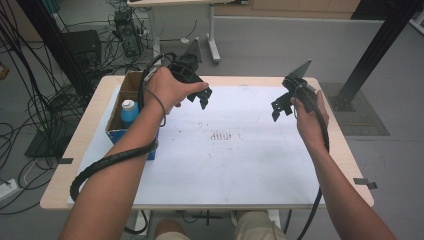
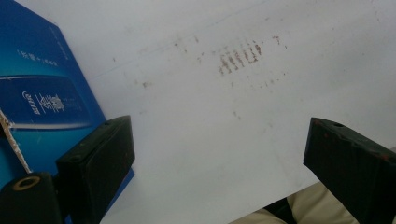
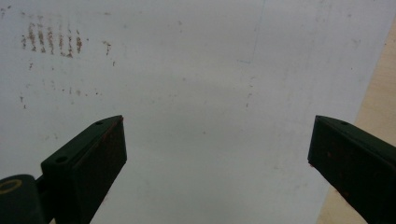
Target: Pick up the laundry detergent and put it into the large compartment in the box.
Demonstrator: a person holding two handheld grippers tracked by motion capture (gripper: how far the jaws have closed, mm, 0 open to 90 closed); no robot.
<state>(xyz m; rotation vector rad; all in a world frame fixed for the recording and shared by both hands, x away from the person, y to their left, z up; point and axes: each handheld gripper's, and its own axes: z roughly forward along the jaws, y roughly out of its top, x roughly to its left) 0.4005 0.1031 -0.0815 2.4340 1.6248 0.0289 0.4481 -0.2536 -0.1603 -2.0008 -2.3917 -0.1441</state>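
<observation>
L tool (image 1: 199, 98) spread, empty, above table (image 1: 240, 175) nr blue box (image 1: 116, 131) w/ bottle (image 1: 129, 112) at left edge. R tool (image 1: 281, 106) spread, empty, nr right edge.

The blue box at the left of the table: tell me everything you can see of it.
The blue box looks like printed cardboard, open at the top, brown inside, with a torn edge and white lettering on its side in the left gripper view. It stands upright at the left edge of the white sheet. A bottle with a white cap stands in it. The left gripper, open, is held above the sheet just right of it, not touching.
</observation>
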